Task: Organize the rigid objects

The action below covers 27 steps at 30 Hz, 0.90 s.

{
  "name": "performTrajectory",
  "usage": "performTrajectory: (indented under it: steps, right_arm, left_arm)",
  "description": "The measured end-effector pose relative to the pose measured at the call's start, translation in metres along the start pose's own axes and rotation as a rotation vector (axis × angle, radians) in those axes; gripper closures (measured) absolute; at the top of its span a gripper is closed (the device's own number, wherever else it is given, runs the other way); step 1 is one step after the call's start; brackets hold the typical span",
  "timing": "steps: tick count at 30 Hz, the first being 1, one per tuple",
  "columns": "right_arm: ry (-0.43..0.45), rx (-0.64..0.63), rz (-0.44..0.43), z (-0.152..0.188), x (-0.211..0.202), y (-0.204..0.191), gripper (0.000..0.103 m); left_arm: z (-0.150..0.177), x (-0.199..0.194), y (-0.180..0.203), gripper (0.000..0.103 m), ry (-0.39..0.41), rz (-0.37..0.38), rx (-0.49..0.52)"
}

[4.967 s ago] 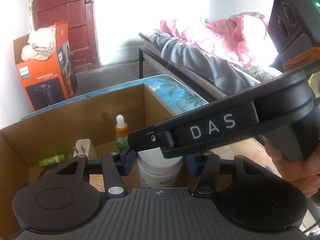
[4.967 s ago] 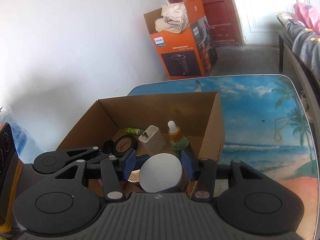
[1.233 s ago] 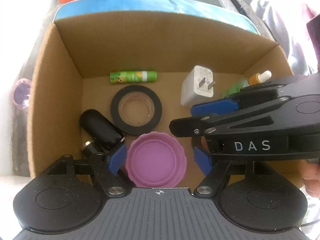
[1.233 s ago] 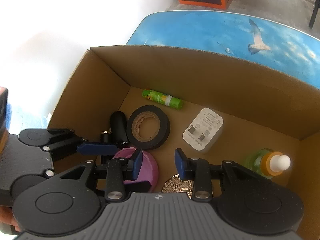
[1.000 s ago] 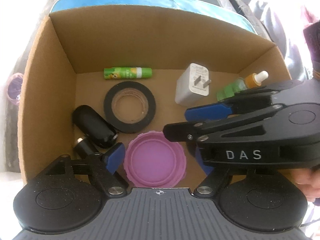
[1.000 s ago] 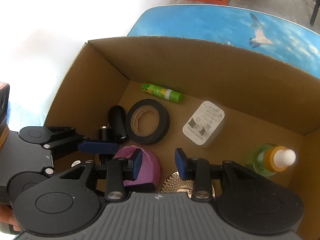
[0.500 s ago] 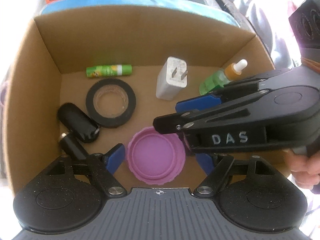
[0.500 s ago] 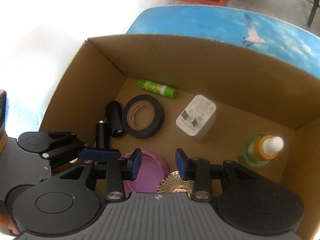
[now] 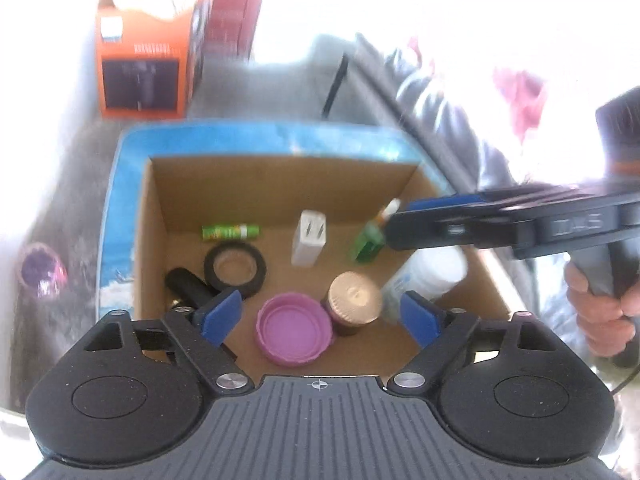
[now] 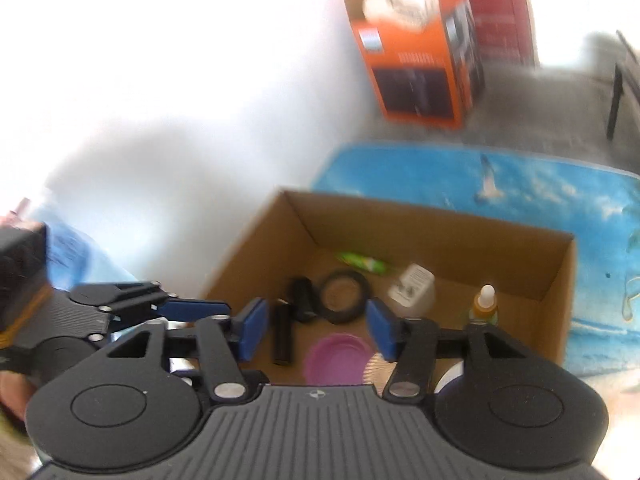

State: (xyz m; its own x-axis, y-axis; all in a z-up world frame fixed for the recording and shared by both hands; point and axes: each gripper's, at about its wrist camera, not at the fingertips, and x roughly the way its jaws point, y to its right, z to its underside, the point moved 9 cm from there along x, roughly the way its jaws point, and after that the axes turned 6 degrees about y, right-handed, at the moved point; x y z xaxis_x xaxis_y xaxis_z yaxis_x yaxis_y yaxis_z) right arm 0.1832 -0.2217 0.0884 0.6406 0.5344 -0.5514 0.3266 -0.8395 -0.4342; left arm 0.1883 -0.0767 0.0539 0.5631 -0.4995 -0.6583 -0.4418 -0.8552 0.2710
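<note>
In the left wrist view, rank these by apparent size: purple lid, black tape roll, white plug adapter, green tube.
1. purple lid, largest, though nearest the camera.
2. black tape roll.
3. white plug adapter and green tube: too alike to rank.

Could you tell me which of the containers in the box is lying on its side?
The white bottle, tipped against the cardboard box's right wall; the gold-capped jar and dropper bottle stand upright.

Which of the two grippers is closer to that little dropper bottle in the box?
Right. The right gripper hangs beside the dropper bottle, its fingers almost over it. The left gripper sits back at the box's near edge, over the purple lid.
</note>
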Motion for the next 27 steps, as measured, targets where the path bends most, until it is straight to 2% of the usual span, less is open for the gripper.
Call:
performTrajectory:
  steps: [1,2,4,6,10,16,19,21,23,27]
  right_arm:
    - [0.05,0.004,-0.016,0.002,-0.014,-0.005,0.025]
    - [0.101,0.008,-0.028,0.007,-0.027,-0.01,0.02]
    - [0.193,0.013,-0.019,0.017,-0.048,-0.015,0.0]
    - [0.243,0.012,0.017,0.035,-0.06,-0.018,0.0]
    - [0.269,0.031,0.153,0.073,-0.068,-0.014,0.0]
    - [0.27,0.009,0.461,0.111,-0.077,0.004,0.0]
    - [0.268,-0.008,0.588,0.122,-0.085,0.01,0.0]
    - [0.275,-0.029,0.637,0.128,-0.088,0.007,0.0]
    - [0.293,-0.058,0.663,0.128,-0.091,0.006,0.0]
    - [0.32,-0.059,0.674,0.127,-0.094,0.011,0.0]
  left_arm:
    - [0.004,-0.009,0.001,0.007,0.039,0.008,-0.008]
    - [0.007,-0.015,0.004,0.005,0.07,0.013,-0.018]
    - [0.019,-0.027,0.005,0.003,0.118,0.012,-0.042]
    - [0.033,-0.032,0.007,0.001,0.151,-0.015,-0.05]
    - [0.058,-0.041,0.01,0.0,0.196,-0.142,-0.051]
    - [0.069,-0.051,0.02,0.0,0.243,-0.295,0.015]
    - [0.065,-0.049,0.028,0.0,0.255,-0.34,0.073]
    - [0.062,-0.047,0.03,0.0,0.261,-0.387,0.083]
    - [0.06,-0.042,0.031,0.0,0.266,-0.402,0.072]
    - [0.057,-0.027,0.038,0.0,0.229,-0.373,0.085]
